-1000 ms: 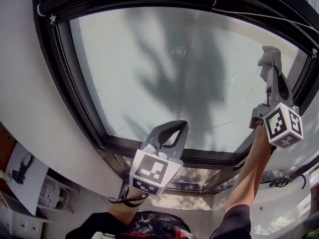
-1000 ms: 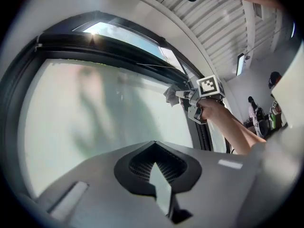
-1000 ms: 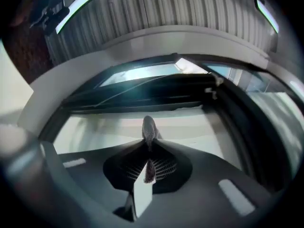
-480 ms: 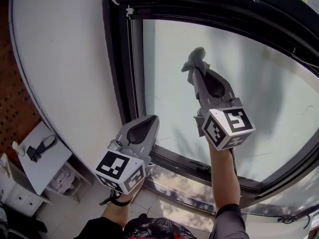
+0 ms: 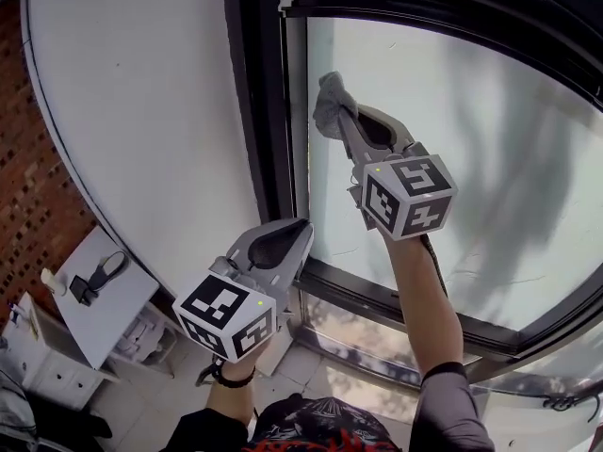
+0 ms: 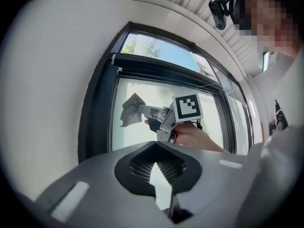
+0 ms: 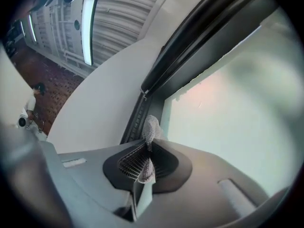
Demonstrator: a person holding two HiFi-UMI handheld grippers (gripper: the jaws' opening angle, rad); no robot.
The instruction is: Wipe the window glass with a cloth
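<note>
Wiping looks under way: the right gripper (image 5: pixel 345 121) has its jaws pinching the cloth (image 5: pixel 330 100) at the glass (image 5: pixel 471 111) at the frame's upper left. The left gripper (image 5: pixel 300 232) is empty, jaws pressed together. What remains is unclear.

The right gripper (image 7: pixel 148 144) has its jaws pressed together on a grey cloth (image 7: pixel 151 127). One bunched tuft sticks out past the tips, and another fold shows in the hollow behind them. The tuft sits at the left edge of the pale, frosted window glass (image 7: pixel 232 103), just beside the dark window frame (image 7: pixel 199 37); whether it touches the pane cannot be told. Left of the frame is a white wall (image 7: pixel 99 108). Farther left are a slatted ceiling (image 7: pixel 118 6) with a lit strip light (image 7: pixel 88 30) and a brick wall (image 7: pixel 54 77).
</note>
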